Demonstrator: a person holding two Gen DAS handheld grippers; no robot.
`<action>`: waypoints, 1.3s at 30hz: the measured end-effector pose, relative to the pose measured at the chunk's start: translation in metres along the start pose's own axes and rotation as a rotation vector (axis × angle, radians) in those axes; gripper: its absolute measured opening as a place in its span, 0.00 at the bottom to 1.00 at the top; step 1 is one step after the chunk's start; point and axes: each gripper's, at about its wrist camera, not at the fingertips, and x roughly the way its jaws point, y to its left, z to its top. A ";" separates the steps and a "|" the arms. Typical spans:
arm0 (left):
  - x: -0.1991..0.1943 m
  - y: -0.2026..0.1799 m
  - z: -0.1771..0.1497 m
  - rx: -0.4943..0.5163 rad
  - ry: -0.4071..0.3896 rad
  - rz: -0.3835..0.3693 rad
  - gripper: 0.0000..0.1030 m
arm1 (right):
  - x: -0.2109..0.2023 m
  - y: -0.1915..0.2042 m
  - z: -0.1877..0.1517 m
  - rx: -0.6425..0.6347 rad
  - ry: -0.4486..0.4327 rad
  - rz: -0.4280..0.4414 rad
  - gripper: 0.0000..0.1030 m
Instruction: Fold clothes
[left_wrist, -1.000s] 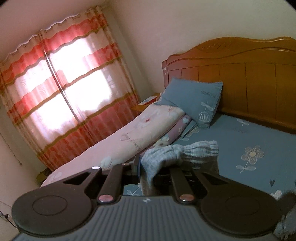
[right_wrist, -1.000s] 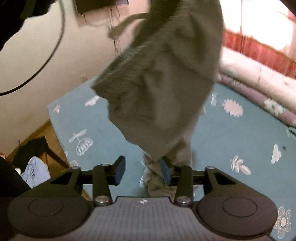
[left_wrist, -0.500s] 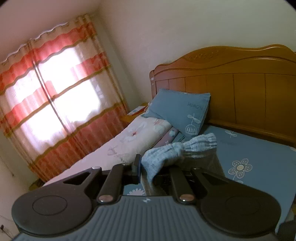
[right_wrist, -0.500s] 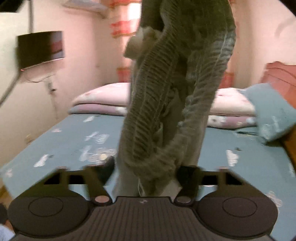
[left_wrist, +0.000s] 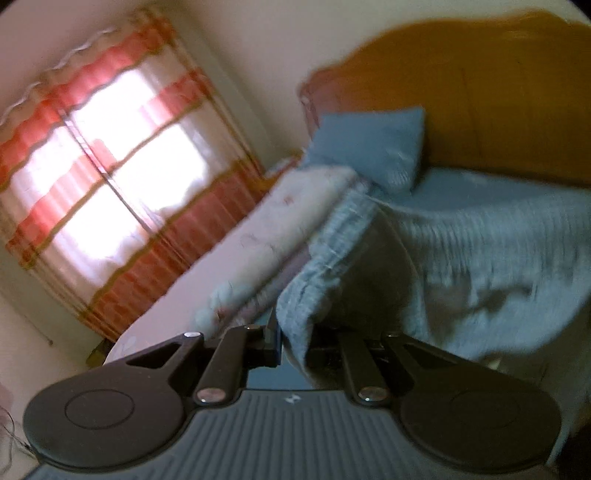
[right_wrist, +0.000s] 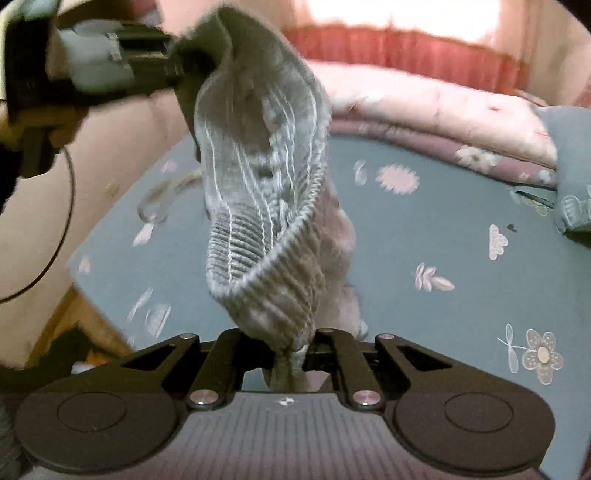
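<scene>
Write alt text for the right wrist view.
The right gripper is shut on the ribbed band of a grey knit garment, whose other end is pinched by the left gripper at upper left. Below lies a blue flowered bedsheet, with a rolled pink quilt behind.

Right gripper (right_wrist: 290, 354) jaws just closing, now clamped on grey knit garment (right_wrist: 266, 206); cloth stretched up toward left gripper (right_wrist: 184, 70), no longer dangling.
</scene>
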 end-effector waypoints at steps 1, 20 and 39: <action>-0.004 0.003 -0.007 0.006 0.013 -0.022 0.09 | -0.007 0.006 0.008 -0.012 0.024 0.000 0.11; -0.125 0.130 0.032 0.079 -0.264 0.252 0.10 | -0.154 0.107 0.115 -0.172 -0.169 -0.043 0.10; 0.073 0.023 -0.016 0.090 -0.080 -0.229 0.09 | 0.005 0.011 0.056 0.300 0.132 0.166 0.11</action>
